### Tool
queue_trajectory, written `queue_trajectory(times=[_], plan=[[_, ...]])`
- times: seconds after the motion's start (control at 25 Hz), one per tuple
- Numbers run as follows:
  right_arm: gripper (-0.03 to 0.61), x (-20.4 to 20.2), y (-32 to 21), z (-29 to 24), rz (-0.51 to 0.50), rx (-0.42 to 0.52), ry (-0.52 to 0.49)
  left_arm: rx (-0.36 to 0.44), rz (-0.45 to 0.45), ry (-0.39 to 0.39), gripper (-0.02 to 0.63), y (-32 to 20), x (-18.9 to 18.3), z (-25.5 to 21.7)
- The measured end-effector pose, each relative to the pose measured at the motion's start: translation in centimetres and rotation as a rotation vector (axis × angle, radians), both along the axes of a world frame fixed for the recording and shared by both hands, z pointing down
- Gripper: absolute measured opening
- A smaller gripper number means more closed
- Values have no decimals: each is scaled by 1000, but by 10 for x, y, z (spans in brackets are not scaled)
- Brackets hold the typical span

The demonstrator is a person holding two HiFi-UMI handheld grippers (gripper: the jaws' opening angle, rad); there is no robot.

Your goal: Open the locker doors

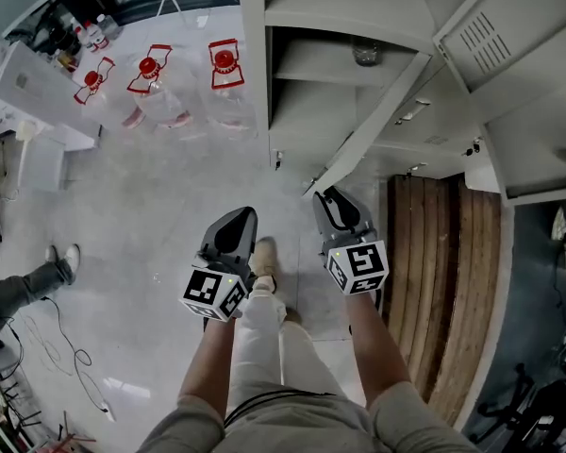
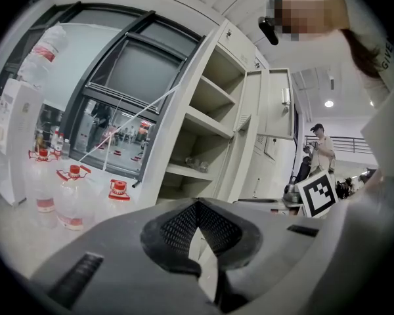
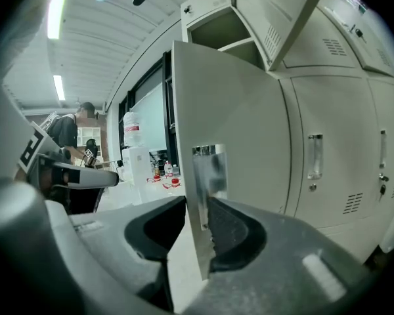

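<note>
The left gripper (image 2: 198,205) is pinched together and empty. The right gripper (image 3: 196,238) straddles the swung-out lower door (image 3: 230,110), jaws fairly wide, one pad seemingly touching. It should clamp squarely before pulling (the upper door (image 3: 282,12) stands open).

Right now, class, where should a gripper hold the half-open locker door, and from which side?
Free vertical edge of the locker door, at the handle plate, approached edge-on: the thin upright sheet fits between the jaws of the right gripper.
</note>
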State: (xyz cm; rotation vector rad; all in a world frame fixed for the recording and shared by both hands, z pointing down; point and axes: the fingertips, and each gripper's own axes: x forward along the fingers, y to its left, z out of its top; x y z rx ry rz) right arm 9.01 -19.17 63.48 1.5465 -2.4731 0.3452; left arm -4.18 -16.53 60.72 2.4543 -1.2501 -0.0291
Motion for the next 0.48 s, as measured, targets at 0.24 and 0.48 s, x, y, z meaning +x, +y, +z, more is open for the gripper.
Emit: queue_trajectory(times=[0.24,0.48], plan=[[110,17,16,0,1,-6,20,10,14,-5,-3,7,13,-7],[112,36,29,-1,17,-15,37,13,15,-11,-3,10,21,-11]])
